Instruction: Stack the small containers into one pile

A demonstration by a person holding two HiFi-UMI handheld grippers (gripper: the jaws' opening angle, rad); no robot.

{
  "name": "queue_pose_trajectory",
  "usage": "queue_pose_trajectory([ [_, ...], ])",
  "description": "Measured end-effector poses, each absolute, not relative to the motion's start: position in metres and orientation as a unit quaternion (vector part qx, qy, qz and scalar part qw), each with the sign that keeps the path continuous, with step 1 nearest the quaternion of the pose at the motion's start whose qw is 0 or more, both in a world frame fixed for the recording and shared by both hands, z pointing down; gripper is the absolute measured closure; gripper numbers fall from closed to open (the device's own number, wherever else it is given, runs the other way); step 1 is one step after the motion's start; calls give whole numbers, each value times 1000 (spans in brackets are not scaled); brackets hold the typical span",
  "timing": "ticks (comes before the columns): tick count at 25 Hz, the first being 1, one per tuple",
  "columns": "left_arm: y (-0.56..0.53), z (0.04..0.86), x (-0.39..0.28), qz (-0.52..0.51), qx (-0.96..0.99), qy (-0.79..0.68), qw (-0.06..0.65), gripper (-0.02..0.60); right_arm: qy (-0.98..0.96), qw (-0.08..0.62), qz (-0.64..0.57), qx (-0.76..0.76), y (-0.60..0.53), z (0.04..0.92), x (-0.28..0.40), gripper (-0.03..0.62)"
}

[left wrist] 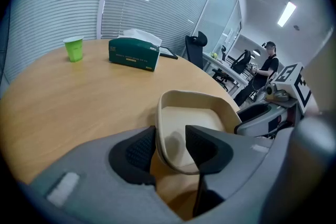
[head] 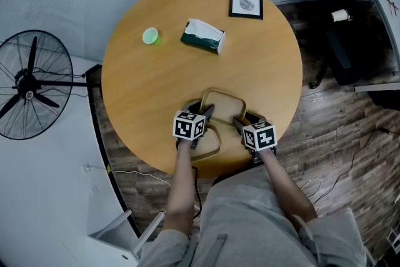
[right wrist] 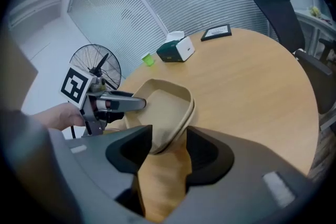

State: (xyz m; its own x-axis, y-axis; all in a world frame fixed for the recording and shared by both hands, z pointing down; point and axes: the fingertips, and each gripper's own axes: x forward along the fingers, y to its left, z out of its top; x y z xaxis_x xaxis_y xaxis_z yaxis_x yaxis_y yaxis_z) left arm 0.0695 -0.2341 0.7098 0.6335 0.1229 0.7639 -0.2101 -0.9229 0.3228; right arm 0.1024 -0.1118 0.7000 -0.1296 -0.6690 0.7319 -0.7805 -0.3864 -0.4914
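Beige shallow containers [head: 220,103] sit near the front edge of the round wooden table [head: 156,90]; another beige rim [head: 209,146] shows just below them, toward the table's edge. My left gripper [head: 208,114] straddles the near left wall of the container [left wrist: 191,118], open, with a gap on the inner side [left wrist: 170,147]. My right gripper [head: 239,124] is open around a corner of the container [right wrist: 165,107], where two nested rims show [right wrist: 169,148]. The other gripper [right wrist: 118,103] reaches in across from it.
A green cup [head: 150,36], a green tissue box [head: 203,36] and a framed picture [head: 245,0] stand at the far side. A floor fan [head: 28,84] is at the left, a black chair [head: 340,9] at the right. A person stands far off [left wrist: 265,68].
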Motion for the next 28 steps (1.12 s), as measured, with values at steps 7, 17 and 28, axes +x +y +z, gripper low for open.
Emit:
queue_pose_trajectory([
  [7, -239, 694, 60, 410, 890, -40, 195, 400, -564, 46, 490, 663, -125, 677, 103, 391],
  [17, -253, 646, 11, 363, 905, -105, 194, 399, -613, 50, 474, 630, -145, 645, 68, 391],
  [28, -231, 631, -96, 341, 893, -189, 226, 399, -669, 72, 483, 561, -148, 633, -11, 389],
])
